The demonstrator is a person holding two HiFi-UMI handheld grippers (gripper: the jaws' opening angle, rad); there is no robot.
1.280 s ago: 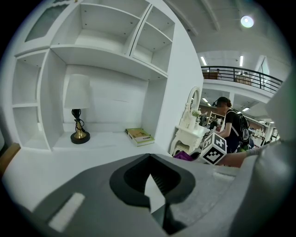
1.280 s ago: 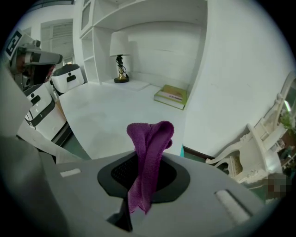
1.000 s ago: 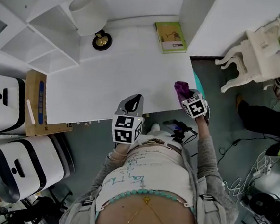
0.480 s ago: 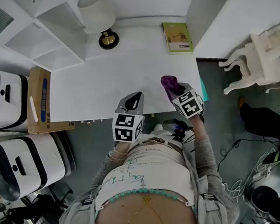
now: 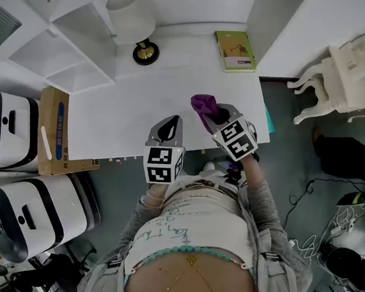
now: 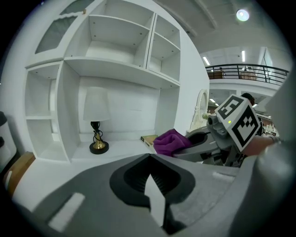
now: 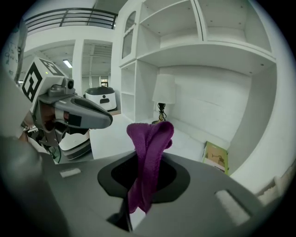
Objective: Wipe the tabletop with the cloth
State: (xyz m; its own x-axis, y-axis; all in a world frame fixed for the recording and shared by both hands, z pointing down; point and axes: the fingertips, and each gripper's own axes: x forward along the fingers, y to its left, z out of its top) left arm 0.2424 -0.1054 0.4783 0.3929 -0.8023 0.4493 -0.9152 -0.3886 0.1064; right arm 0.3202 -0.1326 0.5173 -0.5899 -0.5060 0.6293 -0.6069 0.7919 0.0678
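Right now your right gripper (image 7: 138,199) is clenched on the purple cloth (image 7: 149,148), which is pinched low between the jaws and stands up out of them in a folded bunch. You hold it over the front right part of the white surface (image 5: 121,117), close to the front edge (whether the cloth touches the top, no view settles). Your left gripper (image 6: 152,199) sits just to the left of it at the same front edge. Its jaws are drawn together with only a thin sliver between them and nothing in them. Farther back on the surface, a green book (image 5: 236,50) lies flat in the rear right corner. A white-shaded lamp (image 5: 130,20) on a brass foot stands at the rear left beside the shelving. A cardboard box (image 5: 53,133) rests off the surface's left end, and a white chair (image 5: 340,77) is on the floor well off to the right.
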